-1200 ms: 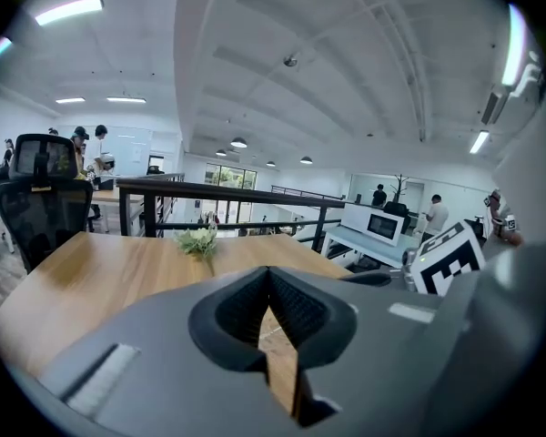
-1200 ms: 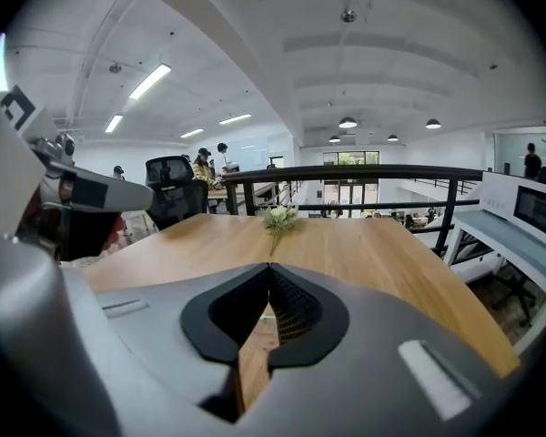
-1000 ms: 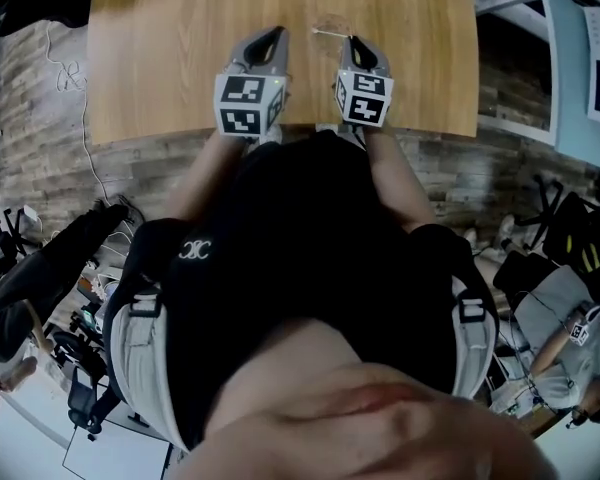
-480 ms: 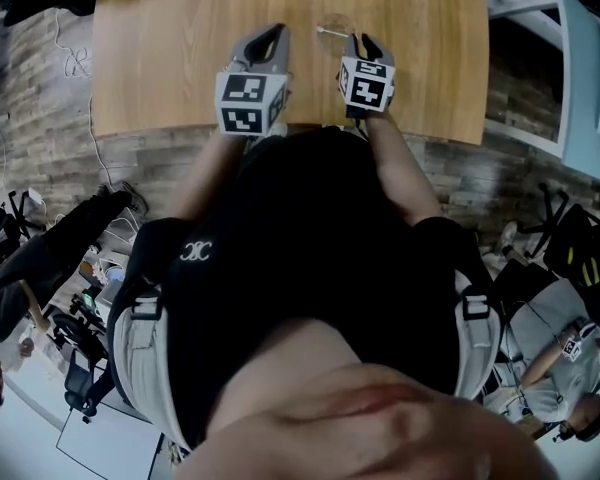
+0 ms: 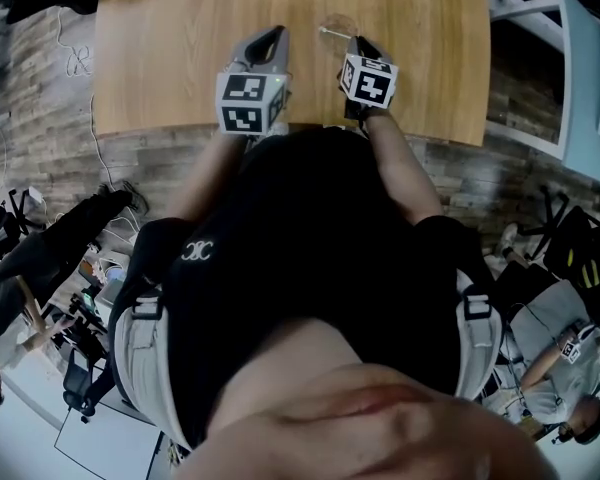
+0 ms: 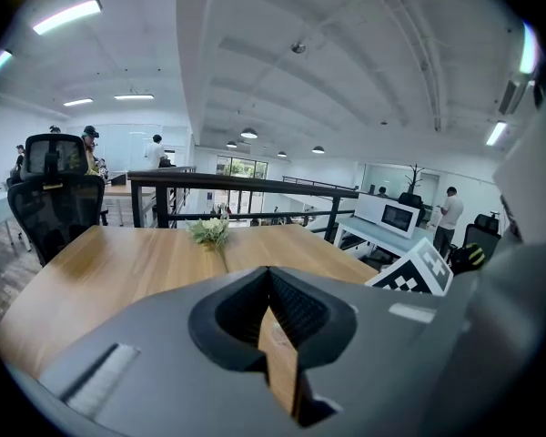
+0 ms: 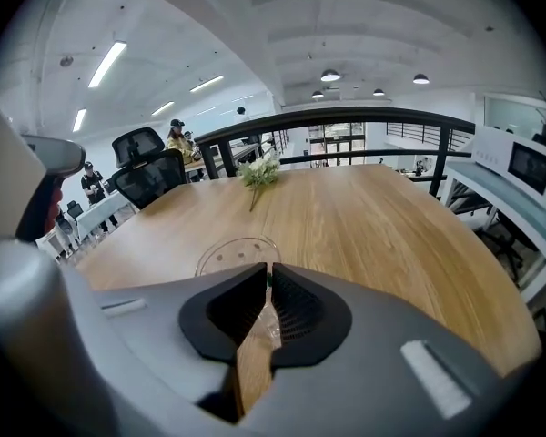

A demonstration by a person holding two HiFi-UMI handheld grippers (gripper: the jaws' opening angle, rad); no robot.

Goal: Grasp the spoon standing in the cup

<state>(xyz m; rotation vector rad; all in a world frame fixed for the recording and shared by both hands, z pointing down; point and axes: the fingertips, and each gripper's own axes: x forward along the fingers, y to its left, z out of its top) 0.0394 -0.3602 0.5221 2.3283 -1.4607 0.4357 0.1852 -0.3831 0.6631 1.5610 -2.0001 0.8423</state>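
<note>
A clear glass cup (image 5: 336, 24) stands on the wooden table (image 5: 180, 48), with a thin spoon (image 5: 326, 32) leaning out of it to the left. My right gripper (image 5: 357, 39) sits just behind the cup, jaws shut with only a hairline slit and nothing seen held. In the right gripper view the cup's rim (image 7: 237, 252) lies right ahead of that gripper (image 7: 266, 269); the spoon is not clear there. My left gripper (image 5: 277, 31) rests to the cup's left, shut and empty (image 6: 269, 270).
A small bunch of flowers (image 7: 259, 172) lies at the table's far end, also in the left gripper view as flowers (image 6: 211, 231). A black railing (image 7: 346, 121) runs behind it. Office chairs (image 6: 55, 180) stand to the left. The table's near edge (image 5: 280, 128) is under my arms.
My right gripper has moved forward a little toward the cup. The left gripper has stayed in place.
</note>
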